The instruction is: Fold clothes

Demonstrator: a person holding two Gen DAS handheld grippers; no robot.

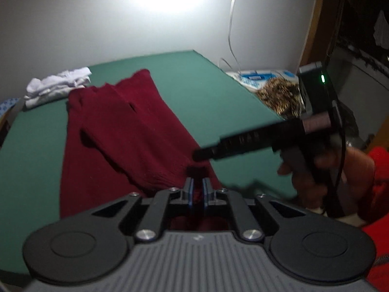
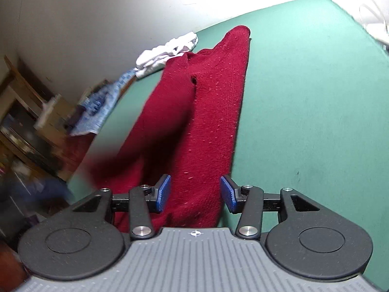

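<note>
A dark red knitted garment (image 1: 121, 131) lies lengthwise on the green table (image 1: 194, 82), folded into a long strip. My left gripper (image 1: 198, 187) is shut on its near edge, with red fabric pinched between the blue pads. In the left wrist view my right gripper (image 1: 206, 154) reaches in from the right, held by a hand (image 1: 316, 168) in a red sleeve, its tips just above the garment's near end. In the right wrist view the right gripper (image 2: 195, 193) stands open over the garment (image 2: 209, 121). Its blue pads (image 2: 163, 192) straddle the strip without pressing it.
A pile of white clothes (image 1: 58, 85) sits at the table's far left corner (image 2: 165, 53). Patterned bedding (image 1: 279, 92) lies beyond the table's right edge, and a cable (image 1: 231, 24) hangs down the wall. Shelves and blue-patterned cloth (image 2: 102, 107) lie off the left edge.
</note>
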